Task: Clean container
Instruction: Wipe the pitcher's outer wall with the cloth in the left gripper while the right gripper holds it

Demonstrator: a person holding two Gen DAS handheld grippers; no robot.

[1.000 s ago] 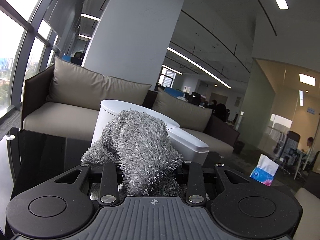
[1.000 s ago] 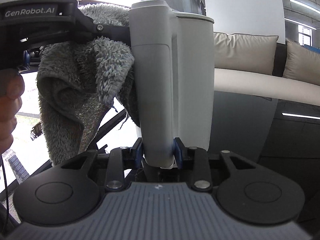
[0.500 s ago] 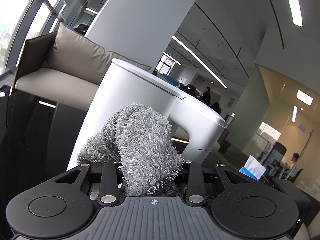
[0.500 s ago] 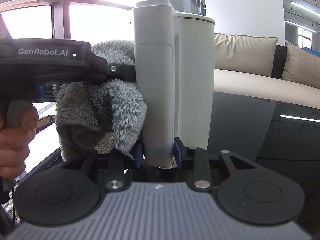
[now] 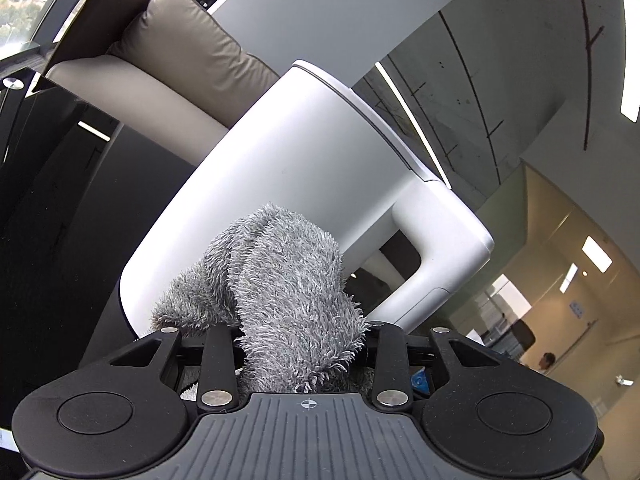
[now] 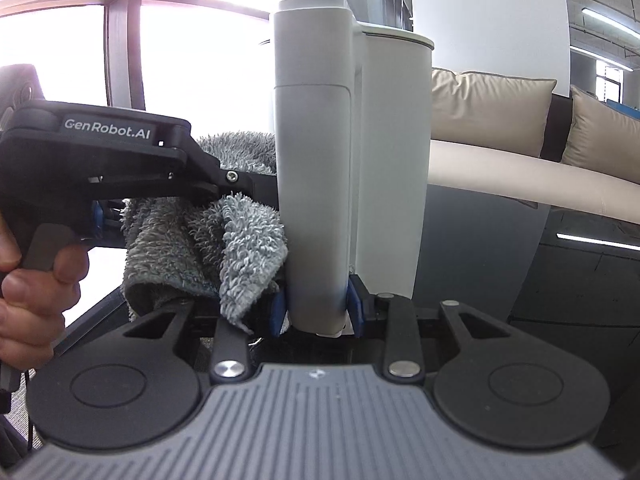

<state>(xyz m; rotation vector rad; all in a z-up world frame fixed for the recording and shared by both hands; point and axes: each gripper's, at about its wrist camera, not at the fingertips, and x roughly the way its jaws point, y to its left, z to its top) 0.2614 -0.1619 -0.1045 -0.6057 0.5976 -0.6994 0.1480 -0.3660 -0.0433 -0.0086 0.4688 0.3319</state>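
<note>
left wrist view: the left hand-held gripper [image 5: 304, 336] is closed on a shaggy grey cloth [image 5: 288, 292], which bulges up between its two fingers and hides their tips. the cloth presses against the lower side wall of a white container [image 5: 296, 168], a tall jug-like vessel with a thick handle [image 5: 448, 256] at 3 o'clock of the cloth. the container appears tilted in this view, its rim towards 1 o'clock, though the slant may be due to the camera alone. a beige sofa [image 5: 172, 68] lies behind it at 11 o'clock, and a dark glossy bench [image 5: 60, 220] fills the left side.

right wrist view: the right hand-held gripper [image 6: 316, 316] is clamped on the foot of the container's handle [image 6: 312, 184], its blue-padded fingers [image 6: 278, 312] touching either side. the container [image 6: 396, 160] stands upright here, its body behind the handle and its rim at 12 o'clock. at 9 o'clock the left hand-held gripper [image 6: 256, 184], a black tool lettered "genrobot.ai", reaches in sideways with the grey cloth [image 6: 208, 248] hanging from its fingers and touching the left face of the handle. a person's hand [image 6: 32, 280] grips its trigger at the left edge. the sofa [image 6: 520, 152] runs across at 3 o'clock, beyond the dark bench [image 6: 560, 280]. bright windows [image 6: 200, 40] wash out the upper left.
</note>
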